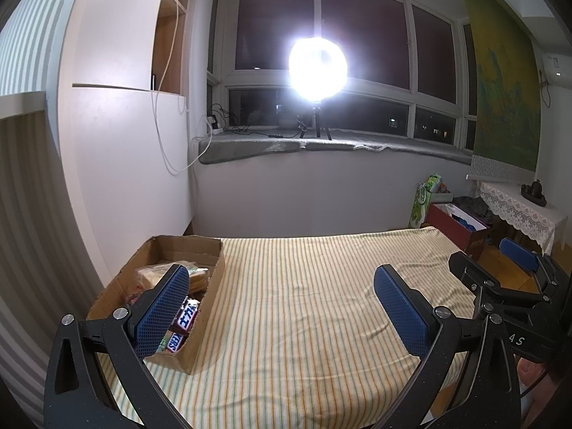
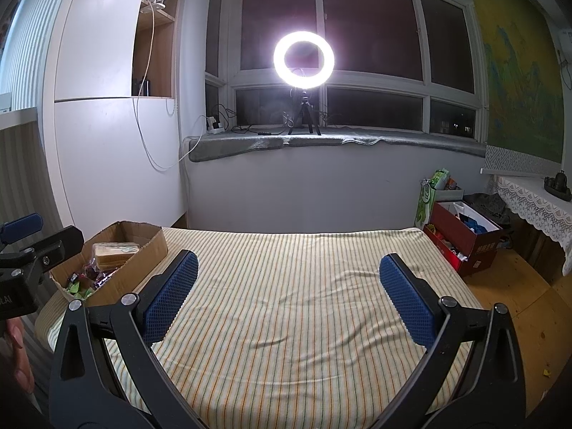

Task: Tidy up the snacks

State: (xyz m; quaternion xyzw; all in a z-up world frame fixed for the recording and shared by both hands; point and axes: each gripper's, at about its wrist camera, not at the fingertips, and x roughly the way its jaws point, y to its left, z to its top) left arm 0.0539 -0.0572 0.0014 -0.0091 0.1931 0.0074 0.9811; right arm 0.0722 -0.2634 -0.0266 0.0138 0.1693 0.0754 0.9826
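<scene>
Left gripper [image 1: 282, 311] — jaws spread wide, nothing between the blue pads [image 1: 162, 309], pointing level toward the far side. Right gripper [image 2: 287, 296] — same pose, jaws wide apart, nothing held, blue pads [image 2: 407, 304] facing each other. The two sit side by side, near each other; each shows at the edge of the other's view. Part of a bare hand [image 2: 16, 354] shows at the near left, under the left gripper's body.

The box [image 1: 211, 286] was matt brown cardboard, its snack wrappers [image 1: 186, 316] glossy plastic. The striped cloth [image 2: 286, 304] looked soft and wrinkled. The jaws' blue pads [image 2: 171, 296] were rough, dimpled rubber.
</scene>
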